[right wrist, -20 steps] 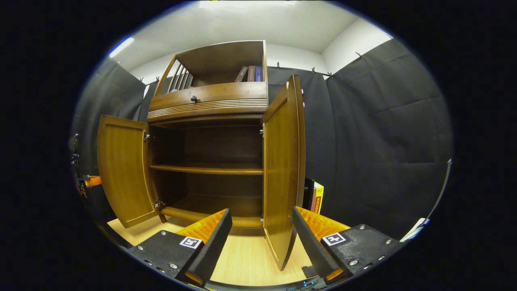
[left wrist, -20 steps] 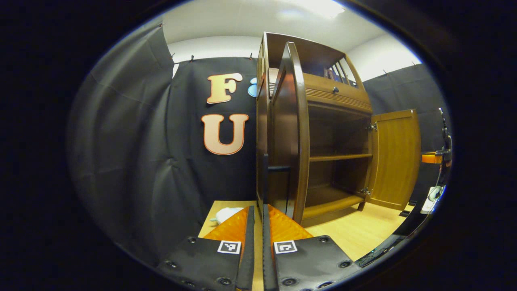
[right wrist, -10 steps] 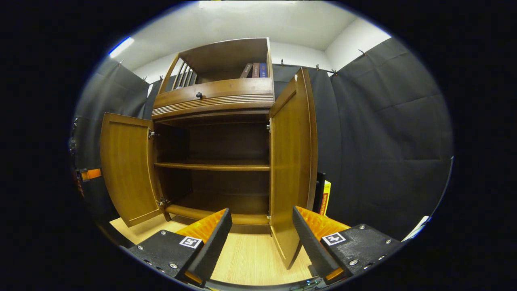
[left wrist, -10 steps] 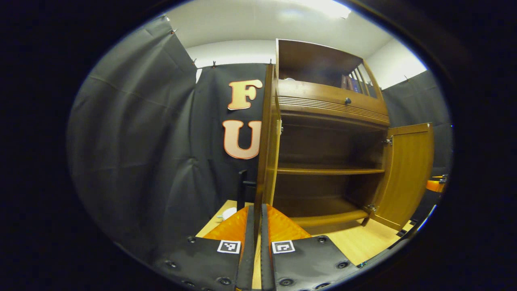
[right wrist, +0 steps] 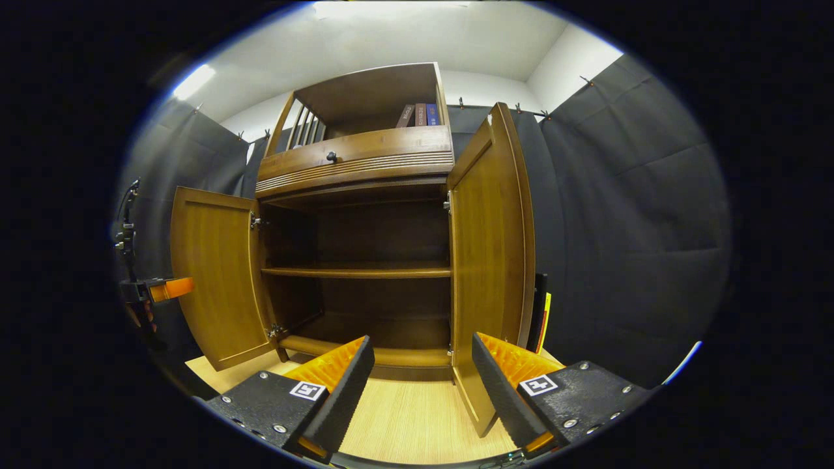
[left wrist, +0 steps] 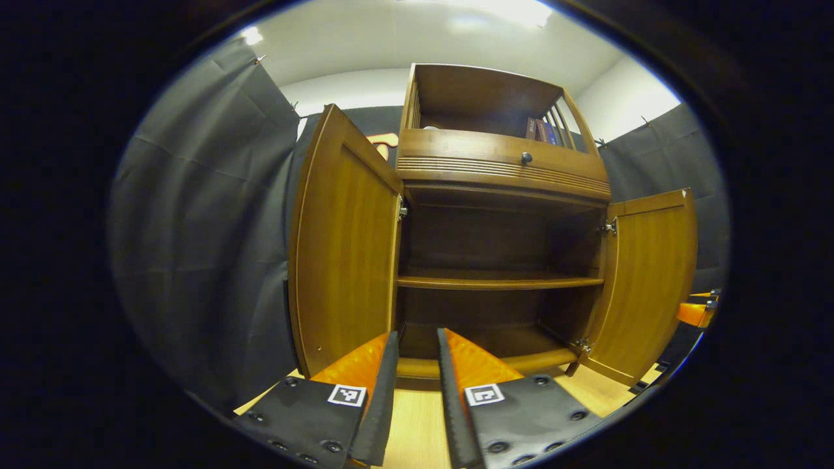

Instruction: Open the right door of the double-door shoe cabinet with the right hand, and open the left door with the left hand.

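Observation:
The brown wooden shoe cabinet stands with both doors swung out. In the left gripper view the left door hangs wide open at the left and the right door at the right. My left gripper is a little open in front of the bottom shelf, holding nothing. In the right gripper view the right door stands edge-on just beyond my right gripper. That gripper is wide open and empty. The left door is further left, with the other gripper beside it.
Two bare shelves show inside. A drawer with a dark knob and an upper shelf with books sit above. A yellow and black item stands behind the right door. Light wood floor lies in front, black cloth walls around.
The left door has swung from nearly edge-on to wide open. My left gripper has come off its edge, parted its fingers and turned to face the shelves. The right door opened slightly more.

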Demonstrator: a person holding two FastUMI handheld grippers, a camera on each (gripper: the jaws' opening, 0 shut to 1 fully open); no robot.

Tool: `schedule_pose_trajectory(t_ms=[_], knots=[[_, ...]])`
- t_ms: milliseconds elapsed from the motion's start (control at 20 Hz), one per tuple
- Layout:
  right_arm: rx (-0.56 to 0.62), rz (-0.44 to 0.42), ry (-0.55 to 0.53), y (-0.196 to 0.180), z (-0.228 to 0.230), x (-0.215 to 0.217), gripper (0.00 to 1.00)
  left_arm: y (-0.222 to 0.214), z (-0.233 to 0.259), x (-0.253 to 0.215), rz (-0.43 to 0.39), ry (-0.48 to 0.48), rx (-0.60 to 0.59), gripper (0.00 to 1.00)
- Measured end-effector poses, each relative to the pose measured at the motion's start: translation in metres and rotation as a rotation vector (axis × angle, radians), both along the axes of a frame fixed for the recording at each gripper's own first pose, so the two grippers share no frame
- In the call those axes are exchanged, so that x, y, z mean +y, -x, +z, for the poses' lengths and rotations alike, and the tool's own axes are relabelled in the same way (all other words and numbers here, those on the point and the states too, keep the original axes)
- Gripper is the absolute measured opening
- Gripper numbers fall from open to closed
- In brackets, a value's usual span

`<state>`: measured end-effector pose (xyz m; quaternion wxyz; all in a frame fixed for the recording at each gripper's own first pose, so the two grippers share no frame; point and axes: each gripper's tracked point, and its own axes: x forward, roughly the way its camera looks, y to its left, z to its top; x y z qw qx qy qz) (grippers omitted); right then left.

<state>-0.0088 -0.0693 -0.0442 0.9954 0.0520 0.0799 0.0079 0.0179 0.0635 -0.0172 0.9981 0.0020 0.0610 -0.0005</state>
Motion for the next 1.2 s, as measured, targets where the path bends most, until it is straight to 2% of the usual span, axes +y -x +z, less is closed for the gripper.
schedule_pose_trajectory(t_ms=[50,150,300,400,550,600,700,800,850,900,950,1050,1100,1150,1200], knots=[[-0.001,0.003,-0.004,-0.001,0.001,0.000,0.99,0.000,0.001,-0.003,-0.002,-0.003,-0.010,0.52],[-0.003,0.005,-0.008,-0.002,0.000,-0.001,0.99,-0.002,0.002,-0.007,-0.002,-0.026,-0.017,0.65],[-0.012,0.006,-0.009,-0.004,0.001,-0.002,0.99,-0.005,0.004,-0.012,-0.006,-0.030,-0.028,0.66],[-0.018,0.006,-0.005,-0.006,0.003,-0.003,0.99,-0.007,0.004,-0.013,0.002,-0.020,-0.031,0.77],[-0.019,0.011,0.000,-0.006,0.001,-0.005,0.99,-0.010,0.000,-0.001,0.067,-0.005,-0.020,0.99],[-0.018,0.013,0.003,-0.006,0.001,-0.005,0.92,-0.011,-0.005,-0.002,0.070,0.005,-0.009,0.94],[-0.023,0.021,0.004,-0.009,0.002,-0.004,0.92,-0.010,-0.010,-0.002,0.074,0.016,0.005,0.94],[-0.022,0.026,0.009,-0.011,0.001,-0.003,0.92,-0.011,-0.010,0.002,0.089,-0.013,-0.001,0.97],[-0.024,0.027,0.010,-0.013,0.002,-0.002,0.99,-0.011,-0.011,0.006,0.099,-0.036,-0.006,0.94],[-0.023,0.029,0.007,-0.014,0.001,-0.001,0.99,-0.012,-0.010,0.006,0.100,-0.050,-0.008,0.94],[-0.021,0.032,0.002,-0.015,0.000,-0.001,0.92,-0.012,-0.012,0.004,0.097,-0.054,-0.008,0.94],[-0.018,0.034,-0.001,-0.015,-0.002,-0.001,0.92,-0.014,-0.012,0.001,0.087,-0.051,-0.010,0.94],[-0.016,0.033,0.000,-0.015,-0.003,-0.003,0.99,-0.015,-0.012,0.001,0.089,-0.050,-0.010,0.94],[-0.016,0.032,0.001,-0.015,-0.003,-0.003,0.99,-0.015,-0.013,0.000,0.088,-0.049,-0.009,0.94],[-0.015,0.030,0.003,-0.016,-0.003,-0.003,0.92,-0.016,-0.014,-0.001,0.087,-0.048,-0.010,0.94]])
